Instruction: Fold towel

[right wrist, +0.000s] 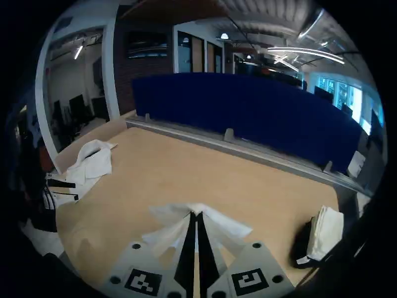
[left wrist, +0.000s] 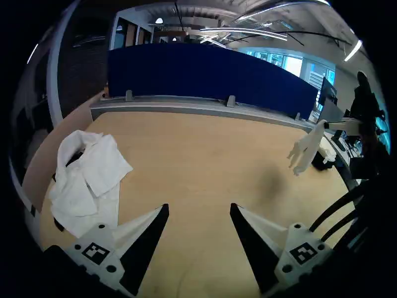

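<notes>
We open on the right gripper view. The right gripper (right wrist: 197, 214) has its two black fingers pressed together, and a thin white cloth towel (right wrist: 226, 229) is pinched between them. The fabric bunches out on both sides of the tips and drapes back over the white finger bodies. Under it lies the light wooden tabletop (right wrist: 198, 169), and along the far edge runs the long dark-blue partition screen (right wrist: 248, 109).

Off to the right, near the table's edge, we've got a neat stack of folded white cloths (right wrist: 327, 231). It sits right against a dark blocky object (right wrist: 301, 244), and we cannot tell whether that is a box or something else. Far left, a loose heap of crumpled white cloths (right wrist: 92, 161) sits at the other end of the table, well apart from the pinched towel.

Over to the left gripper view now. The left gripper (left wrist: 198, 206) has its fingers spread wide apart, with only bare wood (left wrist: 208, 159) between them. The crumpled heap (left wrist: 89, 184) is just left of its left finger, close by but not touching it. Out on the right we see the held towel (left wrist: 305, 149) again, hanging in loose folds over the far right side of the table. It is well away from the open fingers, and a soft shadow falls on the wood beside it. The blue screen (left wrist: 198, 74) closes the back.
</notes>
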A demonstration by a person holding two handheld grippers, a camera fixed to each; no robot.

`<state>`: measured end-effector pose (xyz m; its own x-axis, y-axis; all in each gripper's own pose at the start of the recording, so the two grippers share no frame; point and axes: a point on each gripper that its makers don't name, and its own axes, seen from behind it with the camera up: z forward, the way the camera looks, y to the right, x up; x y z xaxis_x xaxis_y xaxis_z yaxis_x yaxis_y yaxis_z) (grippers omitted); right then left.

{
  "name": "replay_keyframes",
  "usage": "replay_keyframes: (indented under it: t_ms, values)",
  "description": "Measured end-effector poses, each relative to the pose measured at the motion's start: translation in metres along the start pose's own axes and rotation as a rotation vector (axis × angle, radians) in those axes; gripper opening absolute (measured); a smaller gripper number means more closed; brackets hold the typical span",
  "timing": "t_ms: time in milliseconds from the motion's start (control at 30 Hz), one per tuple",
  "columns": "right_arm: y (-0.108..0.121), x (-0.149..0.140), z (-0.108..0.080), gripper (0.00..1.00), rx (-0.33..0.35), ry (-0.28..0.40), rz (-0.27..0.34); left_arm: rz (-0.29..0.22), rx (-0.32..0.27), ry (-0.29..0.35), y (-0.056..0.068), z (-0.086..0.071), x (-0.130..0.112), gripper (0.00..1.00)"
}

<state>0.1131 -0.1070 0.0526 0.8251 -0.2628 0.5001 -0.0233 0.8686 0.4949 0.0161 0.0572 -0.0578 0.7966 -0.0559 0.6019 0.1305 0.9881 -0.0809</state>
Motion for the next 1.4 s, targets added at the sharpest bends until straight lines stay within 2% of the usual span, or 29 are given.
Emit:
replay_keyframes:
  t_ms: [267, 567, 800, 1167, 1400]
  values:
    - [0.047, -0.010, -0.009, 0.02, -0.036, -0.034, -0.001, 0.003, 0.004, -0.002, 0.004, 0.001, 0.000, 0.91]
    - [0.081, -0.020, -0.012, 0.02, -0.072, -0.064, -0.006, 0.005, 0.008, -0.006, 0.006, 0.003, 0.000, 0.91]
    - [0.098, -0.025, -0.007, 0.02, -0.086, -0.068, 0.018, 0.010, 0.010, -0.007, 0.008, 0.003, 0.002, 0.91]
    - [0.118, -0.030, 0.008, 0.02, -0.102, -0.077, 0.044, 0.008, 0.022, -0.013, 0.004, 0.000, -0.002, 0.91]
    - [0.127, -0.057, 0.011, 0.02, -0.104, -0.107, 0.070, 0.014, 0.024, -0.015, 0.005, -0.002, -0.003, 0.91]
